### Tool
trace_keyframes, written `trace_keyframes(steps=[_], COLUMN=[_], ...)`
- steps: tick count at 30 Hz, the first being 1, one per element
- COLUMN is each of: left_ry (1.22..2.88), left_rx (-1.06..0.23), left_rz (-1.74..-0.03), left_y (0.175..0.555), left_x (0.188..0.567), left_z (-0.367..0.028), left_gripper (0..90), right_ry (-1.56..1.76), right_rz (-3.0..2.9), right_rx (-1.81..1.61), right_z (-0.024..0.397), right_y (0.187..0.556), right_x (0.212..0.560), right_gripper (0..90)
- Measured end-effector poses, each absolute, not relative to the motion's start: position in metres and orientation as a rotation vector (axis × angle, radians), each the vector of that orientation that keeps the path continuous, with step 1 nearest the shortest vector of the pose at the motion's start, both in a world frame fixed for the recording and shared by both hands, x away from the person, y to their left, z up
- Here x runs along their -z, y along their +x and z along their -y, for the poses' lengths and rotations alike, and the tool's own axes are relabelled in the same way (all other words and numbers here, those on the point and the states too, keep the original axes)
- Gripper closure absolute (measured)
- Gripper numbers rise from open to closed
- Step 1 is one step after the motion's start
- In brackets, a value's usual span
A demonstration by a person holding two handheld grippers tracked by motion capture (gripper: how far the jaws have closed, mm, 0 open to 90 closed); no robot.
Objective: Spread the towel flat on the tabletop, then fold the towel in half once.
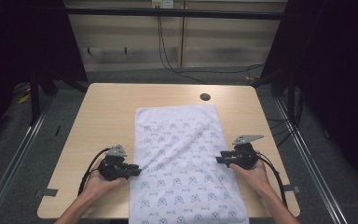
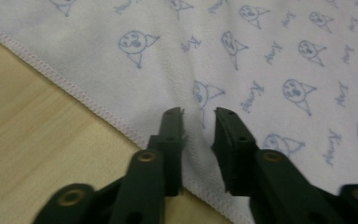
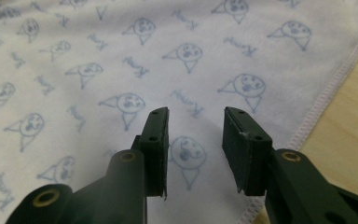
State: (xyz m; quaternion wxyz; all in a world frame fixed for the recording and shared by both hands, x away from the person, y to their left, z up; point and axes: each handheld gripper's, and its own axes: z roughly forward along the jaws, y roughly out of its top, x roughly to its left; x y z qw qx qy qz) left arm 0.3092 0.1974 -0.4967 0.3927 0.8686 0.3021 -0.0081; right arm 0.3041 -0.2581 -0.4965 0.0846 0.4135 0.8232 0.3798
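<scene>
Towel (image 1: 182, 158), white with a blue print, lies flat on the table (image 1: 107, 116) in the high view, its near end over the front edge, with your left gripper (image 1: 137, 169) at its left hem and your right gripper (image 1: 217, 158) at its right hem. In the left gripper view, your jaws stand apart over the hem, pinching nothing. In the right gripper view, your jaws are released above the cloth just inside the hem.

I see a white towel (image 1: 182, 158) printed with small blue cartoon faces and script words, lying flat and spread open lengthwise down the middle of the bench (image 1: 107, 116). Its near end hangs over the bench's front edge, and light wrinkles cross its far half.
</scene>
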Motion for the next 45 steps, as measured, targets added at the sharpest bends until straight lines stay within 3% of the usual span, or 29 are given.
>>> trace_keyframes(steps=[4, 7, 8, 10, 13, 16, 34, 38, 45], left_ry=[2.15, 2.148, 2.142, 2.098, 2.157, 2.149, 2.268, 2.253, 2.134], left_rx=[-0.002, -0.028, -0.035, -0.011, -0.074, -0.041, 0.118, 0.122, 0.023], left_rz=[-0.797, -0.82, -0.835, -0.86, -0.823, -0.818, -0.644, -0.634, -0.756], left_y=[0.323, 0.336, 0.34, 0.343, 0.339, 0.334, 0.251, 0.245, 0.292], left_x=[0.495, 0.499, 0.502, 0.506, 0.504, 0.505, 0.496, 0.492, 0.483], left_z=[-0.196, -0.191, -0.189, -0.184, -0.178, -0.184, -0.197, -0.203, -0.2], left_gripper=[62.4, 62.9, 66.4, 74.2, 85.8, 89.3, 90.0, 85.6, 74.4], right_ry=[1.24, 1.214, 1.187, 1.205, 1.186, 1.195, 1.164, 1.176, 1.228], right_rz=[-2.461, -2.468, -2.488, -2.486, -2.511, -2.528, -2.727, -2.682, -2.424], right_rx=[-1.072, -1.027, -1.032, -1.043, -1.036, -1.051, -1.09, -1.164, -1.248], right_z=[0.251, 0.249, 0.25, 0.251, 0.252, 0.256, 0.256, 0.261, 0.285], right_y=[0.302, 0.298, 0.296, 0.291, 0.283, 0.273, 0.195, 0.196, 0.24], right_x=[0.499, 0.498, 0.498, 0.498, 0.497, 0.497, 0.491, 0.488, 0.474], right_gripper=[65.4, 78.8, 86.2, 87.9, 88.5, 88.5, 88.1, 74.1, 64.8])
